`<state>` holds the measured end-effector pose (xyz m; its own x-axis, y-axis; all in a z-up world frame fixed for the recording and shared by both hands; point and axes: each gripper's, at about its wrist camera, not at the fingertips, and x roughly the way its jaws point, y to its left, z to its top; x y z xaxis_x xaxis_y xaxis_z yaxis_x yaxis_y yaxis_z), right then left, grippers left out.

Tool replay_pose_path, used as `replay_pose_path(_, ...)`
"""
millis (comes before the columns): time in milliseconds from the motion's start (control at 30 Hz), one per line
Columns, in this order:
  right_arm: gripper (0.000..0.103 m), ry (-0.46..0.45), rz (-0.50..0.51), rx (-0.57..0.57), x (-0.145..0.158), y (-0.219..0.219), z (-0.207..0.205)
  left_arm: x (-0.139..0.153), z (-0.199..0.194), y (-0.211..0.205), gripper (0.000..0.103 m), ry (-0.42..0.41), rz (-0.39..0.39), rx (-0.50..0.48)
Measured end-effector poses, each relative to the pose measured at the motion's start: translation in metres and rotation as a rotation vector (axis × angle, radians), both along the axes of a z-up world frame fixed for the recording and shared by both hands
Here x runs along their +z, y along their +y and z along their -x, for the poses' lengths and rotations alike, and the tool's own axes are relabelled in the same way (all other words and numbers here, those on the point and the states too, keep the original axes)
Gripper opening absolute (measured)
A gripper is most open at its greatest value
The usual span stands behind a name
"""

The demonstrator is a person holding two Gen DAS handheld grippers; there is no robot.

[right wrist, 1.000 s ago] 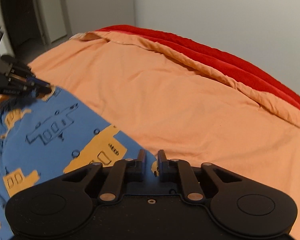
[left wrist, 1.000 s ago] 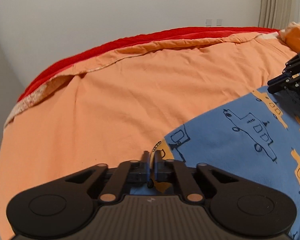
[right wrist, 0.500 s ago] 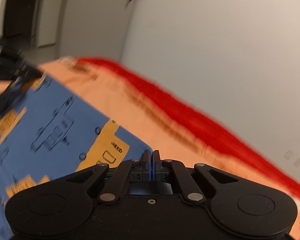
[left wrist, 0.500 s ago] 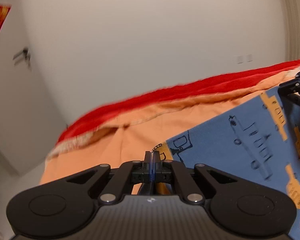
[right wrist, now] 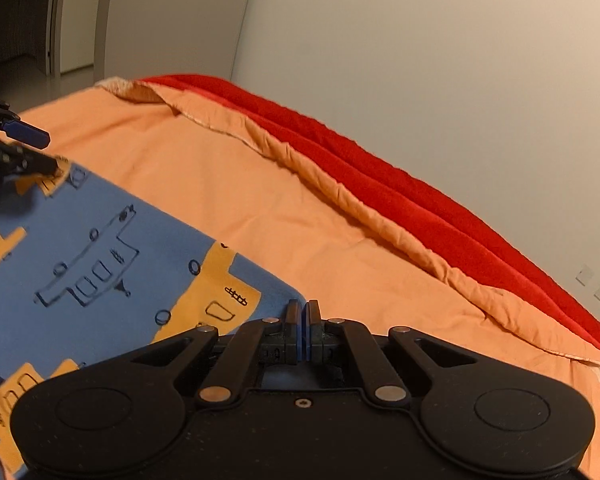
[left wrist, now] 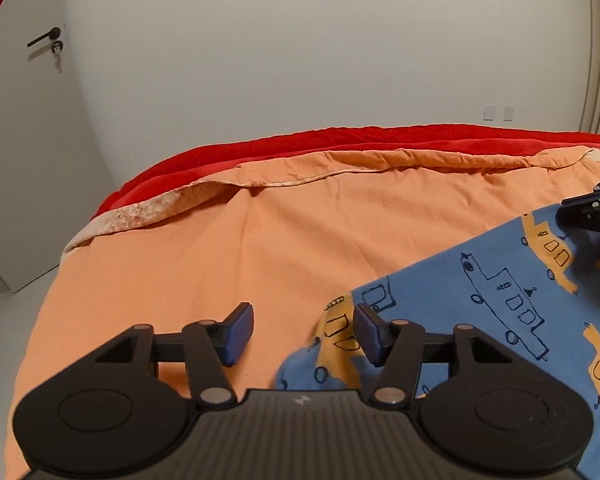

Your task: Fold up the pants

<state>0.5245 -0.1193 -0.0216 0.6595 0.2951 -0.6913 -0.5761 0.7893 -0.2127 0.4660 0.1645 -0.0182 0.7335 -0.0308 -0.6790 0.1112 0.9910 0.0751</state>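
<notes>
An orange-sheeted bed (left wrist: pixel 260 248) fills the frame. The blue printed pants (left wrist: pixel 480 320) lie at lower right. Left tongs (left wrist: pixel 304 332) are opening, the pants corner loose between the pads. Right tongs (right wrist: pixel 302 320) are closed on the opposite corner. Step: laying down the fold; next, release right.

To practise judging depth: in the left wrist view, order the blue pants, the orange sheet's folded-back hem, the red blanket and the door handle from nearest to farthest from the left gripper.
1. blue pants, at the left gripper
2. folded-back hem, mid-bed
3. red blanket, far edge
4. door handle, upper left
</notes>
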Motion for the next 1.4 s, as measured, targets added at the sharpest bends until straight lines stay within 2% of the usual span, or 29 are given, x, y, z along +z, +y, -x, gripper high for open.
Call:
replay_pose_path(100, 0.000, 0.004, 0.017, 0.016, -0.003, 0.004, 0.005, -0.006, -0.009, 0.000, 0.060, 0.048, 0.015, 0.011)
replay_pose_path(133, 0.000, 0.004, 0.017, 0.017, -0.004, 0.004, 0.007, -0.008, -0.010, 0.001, 0.050, 0.059, 0.022, 0.017)
replay_pose_path(167, 0.000, 0.002, 0.016, 0.016, -0.005, 0.004, 0.010, -0.009, -0.012, 0.003, 0.030, 0.067, 0.028, 0.026)
replay_pose_path(300, 0.000, -0.013, -0.015, 0.018, -0.001, 0.000, 0.020, -0.003, -0.010, 0.004, 0.002, 0.083, 0.050, 0.030)
replay_pose_path(400, 0.000, -0.023, -0.062, 0.032, 0.007, -0.008, 0.035, 0.010, 0.006, -0.008, 0.000, 0.006, -0.025, -0.026)
replay_pose_path(467, 0.000, -0.035, -0.111, 0.048, 0.014, -0.018, 0.053, 0.019, 0.025, -0.014, 0.000, -0.068, -0.077, -0.028)
replay_pose_path(600, 0.000, -0.082, -0.217, 0.067, 0.031, -0.041, 0.103, 0.040, 0.077, -0.021, 0.000, -0.201, -0.096, -0.045)
replay_pose_path(700, 0.000, -0.137, -0.243, 0.110, 0.044, -0.053, 0.153, 0.054, 0.119, -0.022, 0.000, -0.286, -0.093, -0.095)
replay_pose_path(833, 0.000, -0.175, -0.262, 0.163, 0.059, -0.073, 0.217, 0.058, 0.178, -0.030, 0.000, -0.386, -0.153, -0.152)
replay_pose_path(967, 0.000, -0.175, -0.252, 0.197, 0.061, -0.088, 0.275, 0.043, 0.226, -0.048, 0.000, -0.385, -0.235, -0.235)
replay_pose_path(1067, 0.000, -0.136, -0.256, 0.194, 0.051, -0.095, 0.312, 0.033, 0.255, -0.052, 0.000, -0.334, -0.239, -0.279)
replay_pose_path(1167, 0.000, -0.095, -0.246, 0.183, 0.032, -0.097, 0.344, 0.015, 0.277, -0.057, 0.000, -0.268, -0.292, -0.328)
replay_pose_path(1300, 0.000, -0.046, -0.250, 0.145, 0.002, -0.092, 0.369, -0.010, 0.297, -0.067, 0.000, -0.215, -0.389, -0.385)
replay_pose_path(1400, 0.000, -0.039, -0.290, 0.075, -0.010, -0.090, 0.374, -0.020, 0.311, -0.073, 0.000, -0.214, -0.449, -0.400)
